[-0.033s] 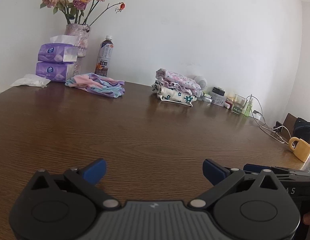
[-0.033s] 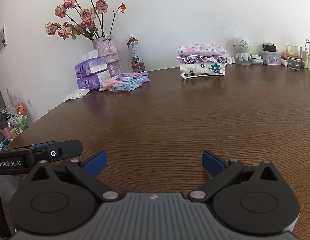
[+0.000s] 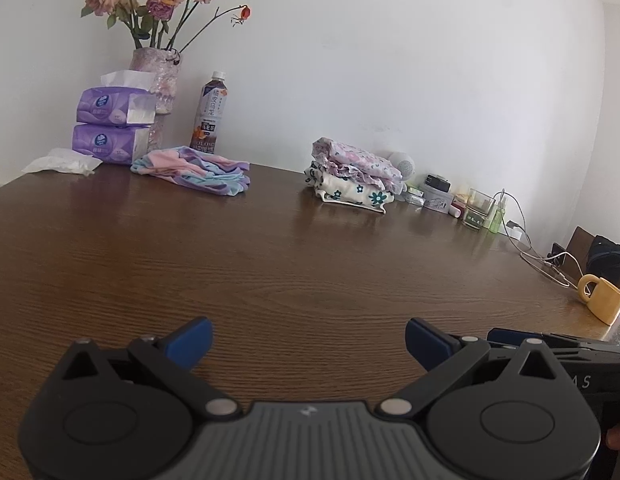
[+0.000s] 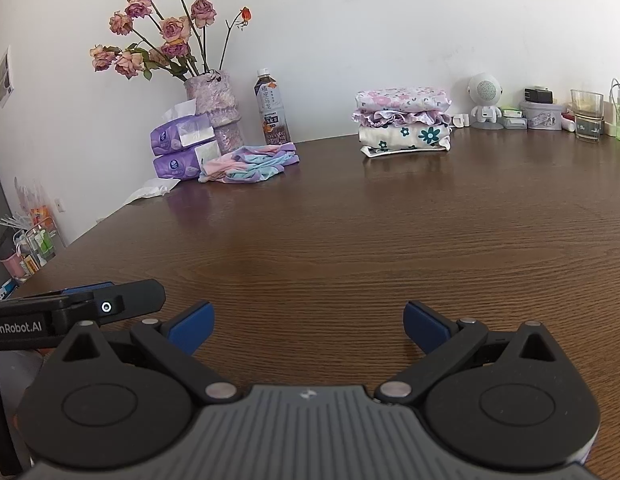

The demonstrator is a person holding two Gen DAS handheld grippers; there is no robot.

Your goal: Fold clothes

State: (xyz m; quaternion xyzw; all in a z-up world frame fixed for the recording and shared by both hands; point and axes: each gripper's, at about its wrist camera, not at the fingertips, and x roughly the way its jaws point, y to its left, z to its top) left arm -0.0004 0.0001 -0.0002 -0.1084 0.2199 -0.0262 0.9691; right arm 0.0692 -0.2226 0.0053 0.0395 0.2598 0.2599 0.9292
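Pastel pink-and-blue crumpled cloth (image 4: 250,164) lies unfolded beside a neat folded floral stack (image 4: 403,122), likely next. Both claws, left claw (image 3: 308,338) and right claw (image 4: 308,322), gape wide, empty, over the brown wooden tabletop (image 4: 349,232).

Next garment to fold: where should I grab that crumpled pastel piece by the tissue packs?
Grip the pastel garment at its loose near edge, coming in low across the bare table. Tissue packs and bottle crowd its far side. Both claws, left and right, are open.

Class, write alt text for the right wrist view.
An open right hand-held gripper hovers over a bare stretch of brown wooden table. Far back lie a crumpled pastel garment and a stack of folded floral clothes.
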